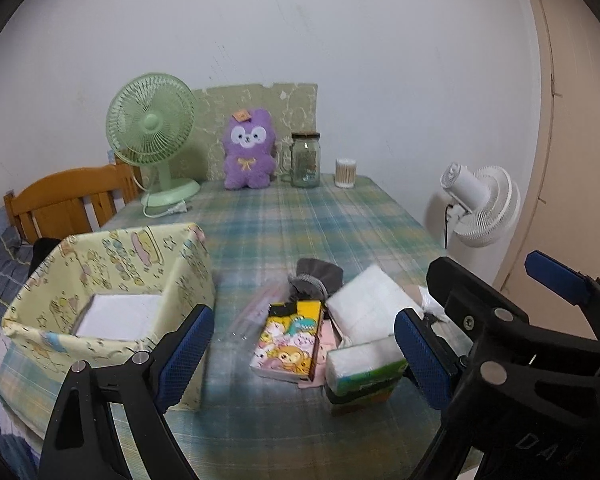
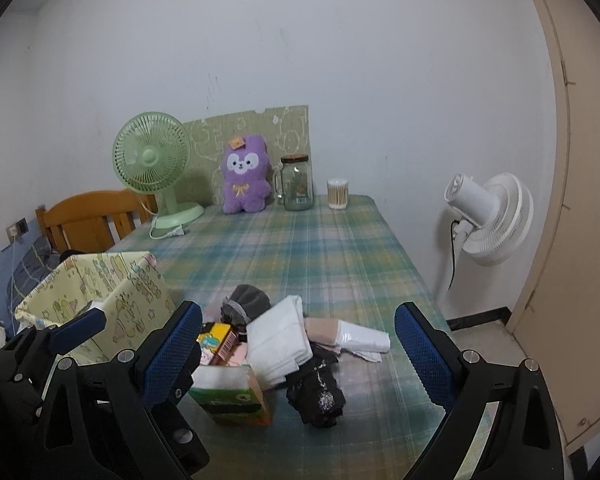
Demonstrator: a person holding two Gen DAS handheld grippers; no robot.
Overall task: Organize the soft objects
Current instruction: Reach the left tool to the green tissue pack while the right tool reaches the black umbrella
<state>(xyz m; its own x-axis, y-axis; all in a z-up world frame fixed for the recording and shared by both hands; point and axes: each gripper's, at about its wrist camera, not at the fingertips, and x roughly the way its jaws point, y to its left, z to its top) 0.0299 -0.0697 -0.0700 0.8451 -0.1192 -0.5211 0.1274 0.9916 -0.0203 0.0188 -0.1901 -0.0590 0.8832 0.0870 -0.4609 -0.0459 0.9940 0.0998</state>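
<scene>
Both tools, left (image 1: 304,354) and right (image 2: 298,354), hang spread above the pile of soft goods (image 2: 276,344).

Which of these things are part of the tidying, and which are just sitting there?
For the job: fabric bin, white pack, tissue pack, grey cloth, black bag, cartoon packet.

Just lying about: green fan, purple plush, glass jar, cotton swabs.

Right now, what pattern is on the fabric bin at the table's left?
Pale yellow with pastel cartoon characters and stars. The fabric bin shows best in the left wrist view.
</scene>
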